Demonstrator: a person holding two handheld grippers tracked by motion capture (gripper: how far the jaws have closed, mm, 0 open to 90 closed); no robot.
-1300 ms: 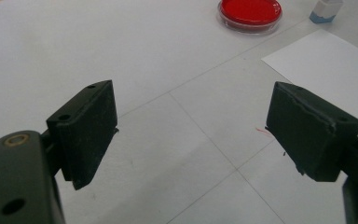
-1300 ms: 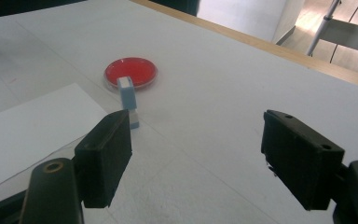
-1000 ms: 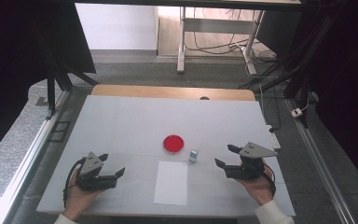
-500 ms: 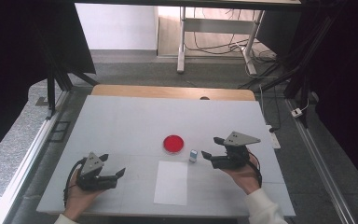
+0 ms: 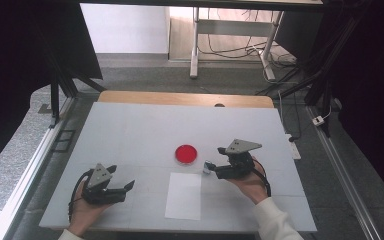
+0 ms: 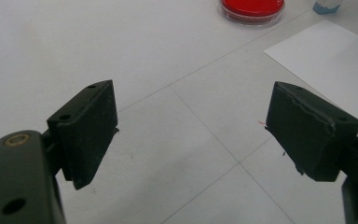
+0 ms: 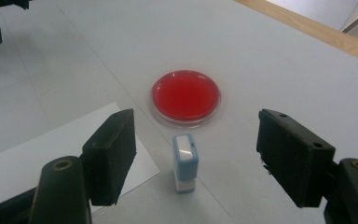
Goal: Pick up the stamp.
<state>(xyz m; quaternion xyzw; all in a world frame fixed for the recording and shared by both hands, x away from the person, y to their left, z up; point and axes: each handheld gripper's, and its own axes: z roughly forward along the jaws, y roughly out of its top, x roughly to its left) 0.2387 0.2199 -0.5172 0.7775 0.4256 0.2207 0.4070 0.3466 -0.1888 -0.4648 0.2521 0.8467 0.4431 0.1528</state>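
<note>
From where I'm driving this, the table [image 5: 130,135] looks like a smooth matt white laminate with thin seam lines, and a bare wood strip [image 5: 185,98] runs along its far edge. The red dish [image 7: 186,97] is glossy with a clear plastic rim. The little stamp [image 7: 185,163] looks like smooth light-blue and white plastic with a slight sheen. The paper sheet [image 5: 184,196] is plain matt white. My right gripper [image 7: 196,158] has matt black, slightly rough pads, and so does the left gripper [image 6: 191,135].
</note>
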